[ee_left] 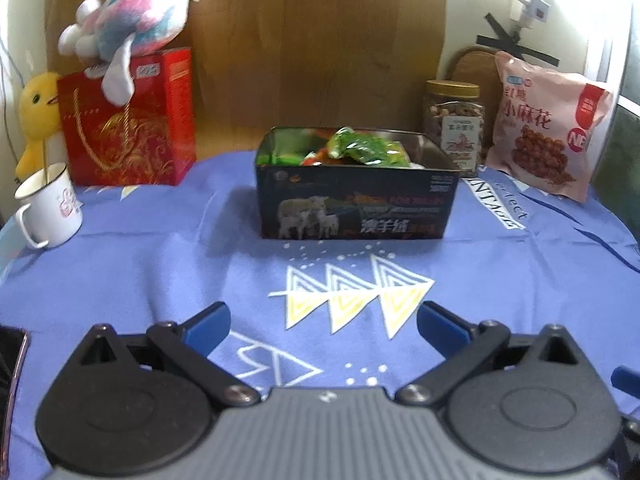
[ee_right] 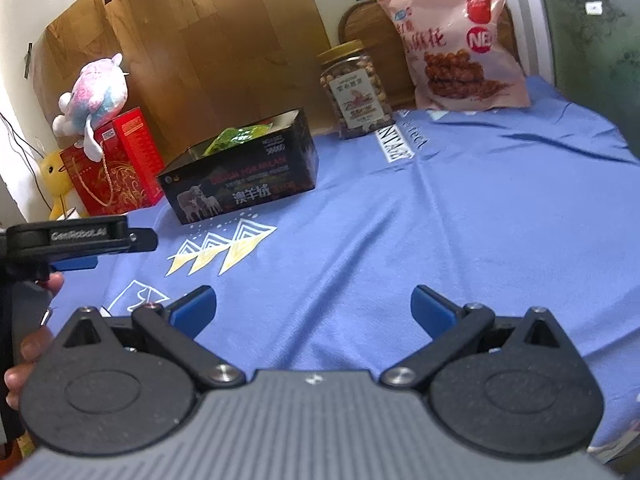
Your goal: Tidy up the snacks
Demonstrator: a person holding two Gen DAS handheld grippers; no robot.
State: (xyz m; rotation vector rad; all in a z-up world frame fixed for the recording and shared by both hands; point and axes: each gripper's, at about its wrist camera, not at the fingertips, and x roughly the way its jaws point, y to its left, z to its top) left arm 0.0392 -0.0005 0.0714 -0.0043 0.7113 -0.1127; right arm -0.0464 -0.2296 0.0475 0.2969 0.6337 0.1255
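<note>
One view only: mug [ee_left: 50, 204], left wrist.

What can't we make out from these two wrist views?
- Tin box contents: both views, only the top green wrappers show; the walls hide the rest.
- Dark object, left wrist view: cut off by the left edge.
- Jar label text: too small and blurred in both views.
- Board behind the pink snack bag: mostly covered.
</note>
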